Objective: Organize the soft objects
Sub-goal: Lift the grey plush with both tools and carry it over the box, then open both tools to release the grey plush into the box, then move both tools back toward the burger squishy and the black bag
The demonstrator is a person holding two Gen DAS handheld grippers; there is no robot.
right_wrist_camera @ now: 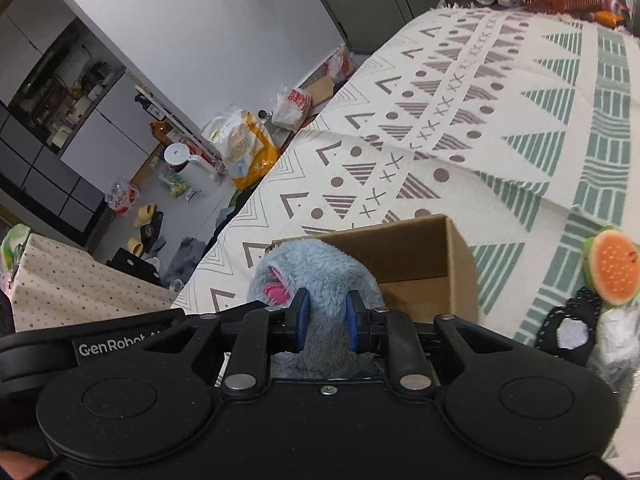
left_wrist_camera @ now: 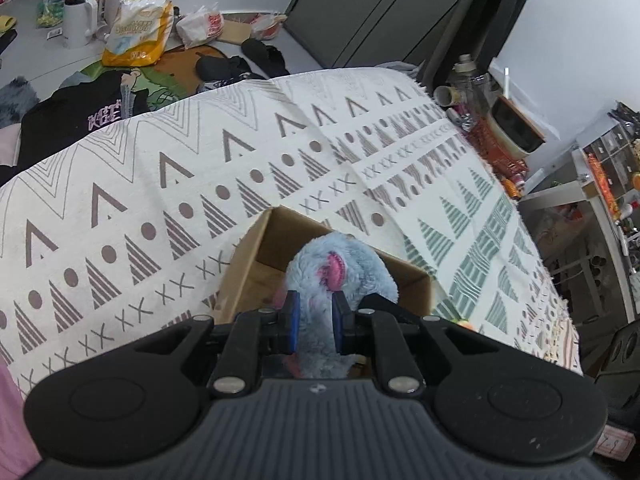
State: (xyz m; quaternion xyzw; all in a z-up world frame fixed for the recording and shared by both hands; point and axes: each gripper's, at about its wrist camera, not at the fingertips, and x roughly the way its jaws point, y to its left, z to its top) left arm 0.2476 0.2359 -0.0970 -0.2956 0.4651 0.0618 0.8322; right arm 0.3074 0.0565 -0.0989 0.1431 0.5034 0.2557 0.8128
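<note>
Gripping blue plush toy (left_wrist_camera: 340, 276) with both grippers, left (left_wrist_camera: 316, 316) and right (right_wrist_camera: 326, 322), above box (right_wrist_camera: 424, 264); far cloth (left_wrist_camera: 200, 184) open.

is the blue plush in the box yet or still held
Held, not released: both the left gripper and right gripper clamp the blue plush over the open cardboard box.

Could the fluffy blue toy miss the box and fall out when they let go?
It might. Both the left gripper and the right gripper pinch the blue plush toy, which sits over the near edge of the cardboard box, not clearly inside. If one lets go first, the toy could swing and flop onto the patterned cloth. The box looks light, so a push could slide or tip it.
</note>
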